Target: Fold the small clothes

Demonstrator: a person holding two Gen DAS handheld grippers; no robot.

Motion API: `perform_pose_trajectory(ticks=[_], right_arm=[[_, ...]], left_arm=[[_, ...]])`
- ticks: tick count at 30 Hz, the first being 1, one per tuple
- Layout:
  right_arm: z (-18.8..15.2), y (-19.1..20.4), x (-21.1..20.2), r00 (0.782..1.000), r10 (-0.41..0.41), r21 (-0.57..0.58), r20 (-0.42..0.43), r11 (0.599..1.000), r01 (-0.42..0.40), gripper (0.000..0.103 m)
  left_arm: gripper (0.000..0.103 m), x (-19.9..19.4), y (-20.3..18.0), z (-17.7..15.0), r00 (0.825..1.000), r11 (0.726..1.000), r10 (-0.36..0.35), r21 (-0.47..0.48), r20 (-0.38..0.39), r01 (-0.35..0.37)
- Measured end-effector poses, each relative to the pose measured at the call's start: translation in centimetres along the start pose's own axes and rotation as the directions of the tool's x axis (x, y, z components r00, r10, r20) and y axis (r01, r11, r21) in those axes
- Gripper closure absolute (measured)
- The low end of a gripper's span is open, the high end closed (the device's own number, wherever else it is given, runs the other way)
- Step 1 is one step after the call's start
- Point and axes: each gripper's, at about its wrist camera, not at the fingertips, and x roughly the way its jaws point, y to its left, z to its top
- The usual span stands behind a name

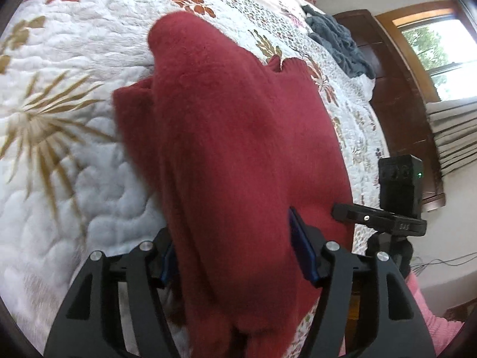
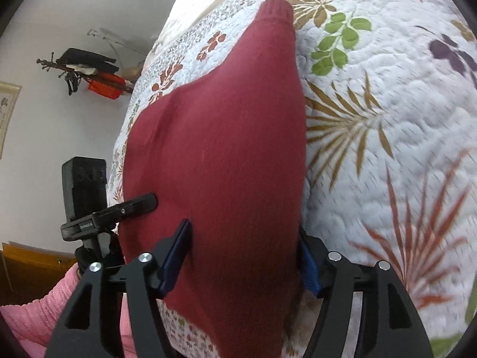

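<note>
Left black two-finger gripper with blue pads [image 1: 238,253] nearest to lens, fingers pressed on both sides of dark red knitted sweater [image 1: 226,137], cloth bunched between them. Right black gripper with blue pads [image 2: 247,259] grips same sweater [image 2: 220,155] same way. Sweater stretches forward from both grippers onto white quilted bedspread with leaf and flower print [image 1: 74,179], ribbed cuff [image 2: 275,7] at far end. Grey-blue crumpled cloth [image 1: 340,44] lies well apart near dark wooden headboard [image 1: 396,89]. Pink sleeve [image 2: 44,307] at lower left edge of right view.
</note>
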Motion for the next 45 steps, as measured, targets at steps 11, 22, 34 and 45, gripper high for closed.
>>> perform_pose_trajectory(ticks=[11, 22, 34, 45], right_arm=[[-5.6, -1.2, -0.8, 0.999, 0.001, 0.051, -0.044, 0.999, 0.001, 0.036], [-6.7, 0.3, -2.1, 0.998, 0.062, 0.092, -0.002, 0.994, -0.062, 0.079], [-7.4, -1.4, 0.4, 0.999, -0.024, 0.132, -0.026, 0.991, 0.027, 0.073], [-10.0, 2.0, -2.7, 0.971, -0.236, 0.051, 0.032, 0.971, 0.234, 0.034]], left_arm=[[0.034, -3.3, -2.8, -5.8, 0.994, 0.994, 0.094, 0.057, 0.059, -0.097], [0.037, -3.2, -0.6, -8.2, 0.988, 0.988, 0.151, -0.004, 0.026, -0.151], [0.034, -2.1, 0.2, -8.6, 0.984, 0.984, 0.176, -0.007, 0.004, -0.176], [0.034, -3.5, -1.7, -10.0, 0.973, 0.973, 0.229, -0.011, 0.019, -0.228]])
